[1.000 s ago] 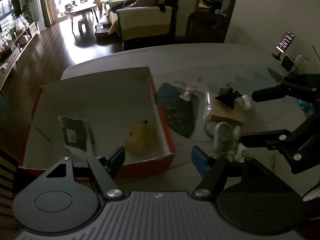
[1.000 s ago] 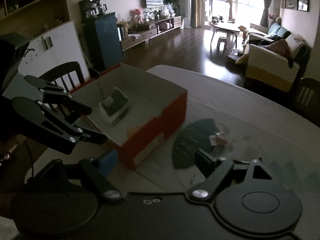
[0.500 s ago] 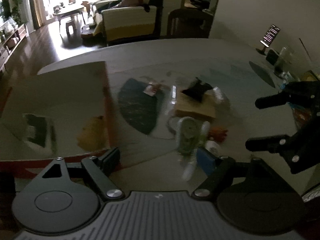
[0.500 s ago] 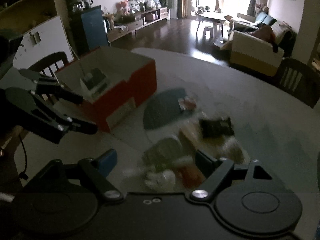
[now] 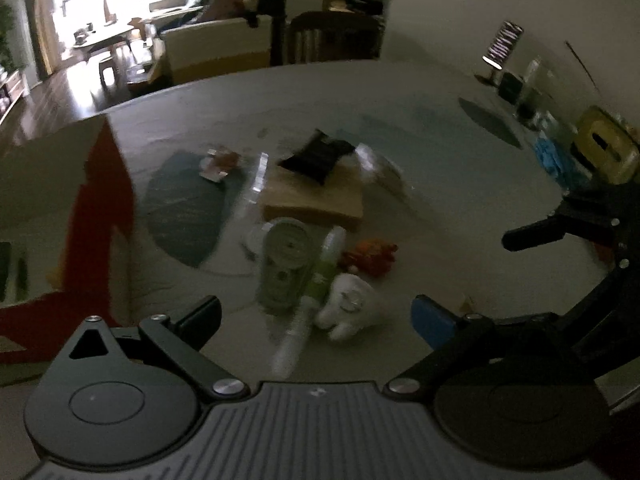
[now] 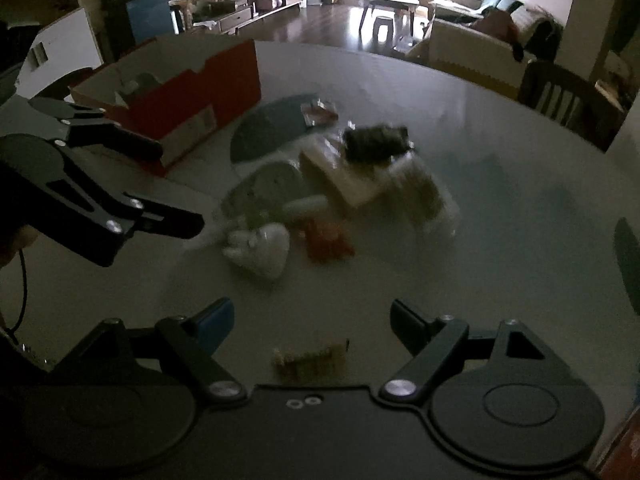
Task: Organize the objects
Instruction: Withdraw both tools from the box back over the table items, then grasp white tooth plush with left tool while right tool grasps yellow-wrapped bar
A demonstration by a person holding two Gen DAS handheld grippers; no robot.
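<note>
Dim room, both views blurred; a pale round counter (image 5: 440,120) carrying a loose heap of small things near its middle.

Left gripper (image 5: 316,316) spread wide, nothing between its fingers; hovering just above the near end of the heap. Right gripper (image 6: 312,320) likewise wide open and empty-handed; hanging over bare counter with a small yellowish packet (image 6: 310,360) lying just under its gap.

In the heap, seen from the left wrist: a white tooth-shaped toy (image 5: 350,308) nearest the camera; touching its left side a slim green-and-white tube (image 5: 320,280), tilted, with a pale stick-like end running on toward the gripper; beside that a round-topped greenish case (image 5: 286,264); a small orange-red object (image 5: 370,254) just to the right, too blurred to name. Behind these a flat tan box (image 5: 316,196) with a black wrapper (image 5: 318,156) lying on top; a clear crinkled bag (image 5: 380,164) at its right edge.

Left of the heap a dark teal mat (image 5: 184,208), flat on the counter, with a small red-and-white sachet (image 5: 218,164) on its far edge.

Further left an open red cardboard box (image 5: 100,184) with a pale inside; from the right wrist, some small items visible within, not clear enough to tell.

At the counter's far right edge a yellow tissue box (image 5: 604,148), something blue (image 5: 556,160) next to it, and a lit phone on a stand (image 5: 502,48).
</note>
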